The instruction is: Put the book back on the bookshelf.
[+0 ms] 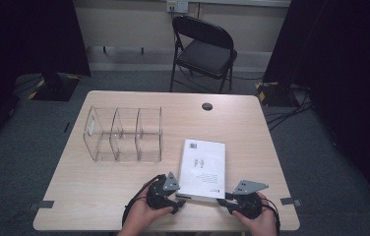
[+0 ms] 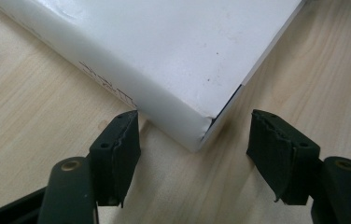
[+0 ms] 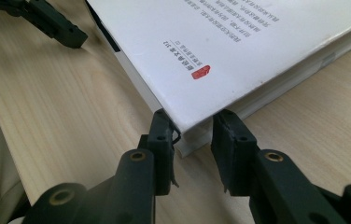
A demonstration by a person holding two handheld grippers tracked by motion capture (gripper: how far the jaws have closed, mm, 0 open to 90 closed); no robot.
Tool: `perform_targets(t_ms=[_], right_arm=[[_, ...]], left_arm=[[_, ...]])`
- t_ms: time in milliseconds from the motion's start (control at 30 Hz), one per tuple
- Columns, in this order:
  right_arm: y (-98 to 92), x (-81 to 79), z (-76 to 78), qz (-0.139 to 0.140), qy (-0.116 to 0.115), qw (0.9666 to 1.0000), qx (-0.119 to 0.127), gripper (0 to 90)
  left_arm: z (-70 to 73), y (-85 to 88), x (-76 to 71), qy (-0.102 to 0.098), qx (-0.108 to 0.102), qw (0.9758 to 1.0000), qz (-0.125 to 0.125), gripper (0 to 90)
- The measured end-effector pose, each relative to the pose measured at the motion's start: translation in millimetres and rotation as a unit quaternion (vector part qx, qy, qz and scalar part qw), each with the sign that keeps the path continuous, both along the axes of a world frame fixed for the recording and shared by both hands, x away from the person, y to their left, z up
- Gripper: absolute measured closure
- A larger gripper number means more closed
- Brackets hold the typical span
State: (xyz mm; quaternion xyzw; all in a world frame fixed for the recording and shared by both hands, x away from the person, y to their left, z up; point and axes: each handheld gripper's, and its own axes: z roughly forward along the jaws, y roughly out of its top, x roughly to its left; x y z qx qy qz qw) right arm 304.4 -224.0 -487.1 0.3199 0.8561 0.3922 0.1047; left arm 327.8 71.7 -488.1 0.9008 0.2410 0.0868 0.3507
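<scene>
Book (image 1: 202,168), white, glossy-covered, flat on pale woodgrain bench (image 1: 99,191), lower centre.
Right gripper (image 3: 194,135) jaws pinch its near corner; left gripper (image 2: 194,140) jaws spread, straddling the other corner.

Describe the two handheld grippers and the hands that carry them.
Both the left gripper and the right gripper are black, each topped by a grey three-cornered plate and trailing a black cable. Their jaws end in black ridged pads, with brass-coloured pins at the joints. The hands are bare; no sleeves are in view.
</scene>
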Motion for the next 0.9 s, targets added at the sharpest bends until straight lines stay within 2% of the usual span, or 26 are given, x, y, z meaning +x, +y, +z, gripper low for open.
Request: perform_targets(t_ms=[67, 200, 233, 267, 367, 400, 433, 467, 567, 633, 667, 733, 767, 867, 900], right_arm=[[0.4, 0.1, -2.1, -0.004, 0.01, 0.9999, 0.008, 63.9], [2.0, 0.3, -3.9, -0.003, 0.005, 1.0, 0.001, 62.8], [1.7, 0.3, -4.9, -0.005, 0.003, 1.0, 0.003, 62.9], [1.2, -0.2, -5.6, -0.008, 0.002, 1.0, 0.005, 62.8], [1.5, -1.5, -6.7, -0.008, -0.001, 0.9999, 0.007, 62.3], [3.3, -2.3, -7.4, -0.008, -0.007, 0.9999, -0.003, 59.1], [3.3, -2.3, -7.4, -0.008, -0.007, 0.9999, -0.003, 59.1], [6.3, -3.1, -7.1, -0.01, -0.017, 0.9997, -0.015, 57.7], [7.1, -2.7, -5.8, -0.015, -0.017, 0.9994, -0.024, 61.2], [6.5, -2.4, -6.0, -0.017, -0.014, 0.9996, -0.02, 61.4], [7.3, -2.8, -5.6, -0.017, -0.016, 0.9994, -0.024, 61.9], [8.3, -3.8, -5.6, -0.021, -0.019, 0.9993, -0.025, 62.0], [8.3, -4.1, -5.7, -0.02, -0.021, 0.9993, -0.023, 62.1], [8.9, -5.1, -4.2, -0.02, -0.028, 0.9991, -0.026, 62.4], [9.8, -6.2, -2.3, -0.018, -0.036, 0.9987, -0.031, 63.2]], left_arm=[[0.1, -0.1, 0.0, 0.0, 0.0, 1.0, 0.0, 34.1], [0.5, -0.2, -0.4, 0.0, 0.004, 1.0, 0.001, 33.9], [0.1, -0.6, -0.6, 0.0, 0.001, 1.0, 0.003, 33.8], [-1.0, -2.4, -2.0, 0.003, -0.011, 0.9999, 0.013, 33.6], [-1.0, -2.7, -2.2, 0.003, -0.011, 0.9998, 0.013, 33.6], [-1.6, -2.8, -2.4, 0.001, -0.014, 0.9998, 0.015, 33.6], [-1.6, -2.8, -2.4, 0.001, -0.014, 0.9998, 0.015, 33.6], [0.0, -0.9, -1.4, -0.001, 0.002, 1.0, 0.004, 33.7], [0.0, -0.9, -1.5, -0.002, 0.002, 1.0, 0.005, 33.7], [-0.2, -1.4, -1.7, 0.001, -0.002, 1.0, 0.006, 33.7], [-1.5, -3.1, -2.6, 0.002, -0.013, 0.9998, 0.013, 33.4], [-1.8, -3.3, -2.7, 0.002, -0.015, 0.9998, 0.013, 32.6], [0.1, -1.4, -1.2, -0.001, 0.004, 1.0, 0.0, 32.5], [1.2, -2.0, -0.4, 0.0, 0.011, 0.9999, 0.0, 32.4], [1.3, -2.1, -0.4, 0.001, 0.012, 0.9999, 0.0, 32.4]])
